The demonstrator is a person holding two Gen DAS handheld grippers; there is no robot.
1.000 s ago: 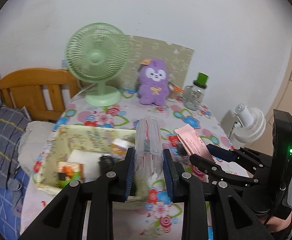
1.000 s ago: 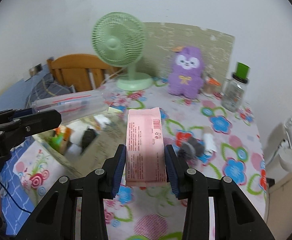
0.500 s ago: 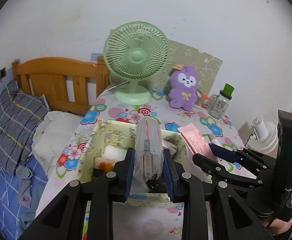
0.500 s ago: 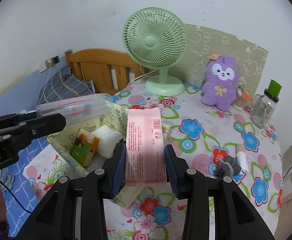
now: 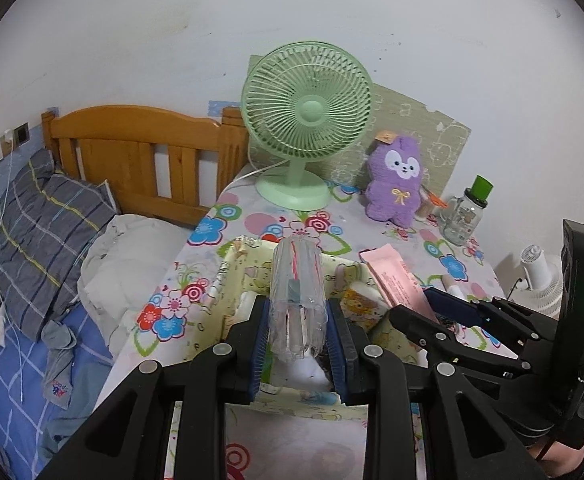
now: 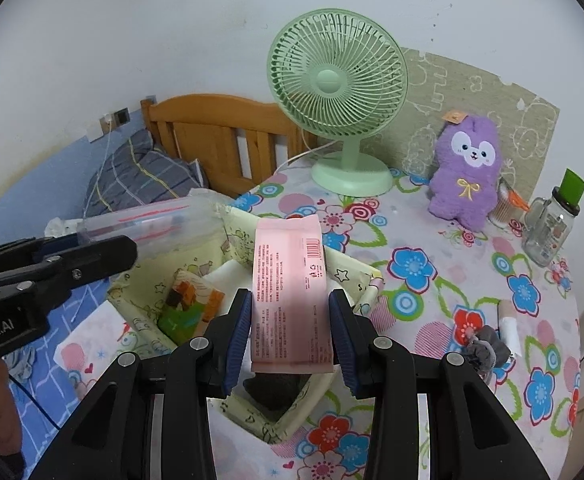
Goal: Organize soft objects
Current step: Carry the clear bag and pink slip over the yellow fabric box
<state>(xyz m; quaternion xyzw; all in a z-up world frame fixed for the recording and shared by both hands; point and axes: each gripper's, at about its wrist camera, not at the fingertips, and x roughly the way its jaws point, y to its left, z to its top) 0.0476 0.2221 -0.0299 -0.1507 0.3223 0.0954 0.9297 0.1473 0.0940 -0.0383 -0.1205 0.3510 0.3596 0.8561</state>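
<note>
Left claw (image 5: 297,340) pinches a clear pack (image 5: 296,292), right claw (image 6: 290,340) a pink packet (image 6: 290,292), over the yellow fabric bin (image 6: 351,280) holding a colourful pouch (image 6: 190,306).

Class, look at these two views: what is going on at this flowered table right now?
A person is tidying soft items with two hand-held grippers. The left hand-held gripper is shut on a clear plastic packet. The right hand-held gripper is shut on a pink packet. Both hang over a pale yellow fabric bin that already holds a white pack and a colourful one. A green fan, a purple plush toy and a glass bottle stand at the back of the table.
</note>
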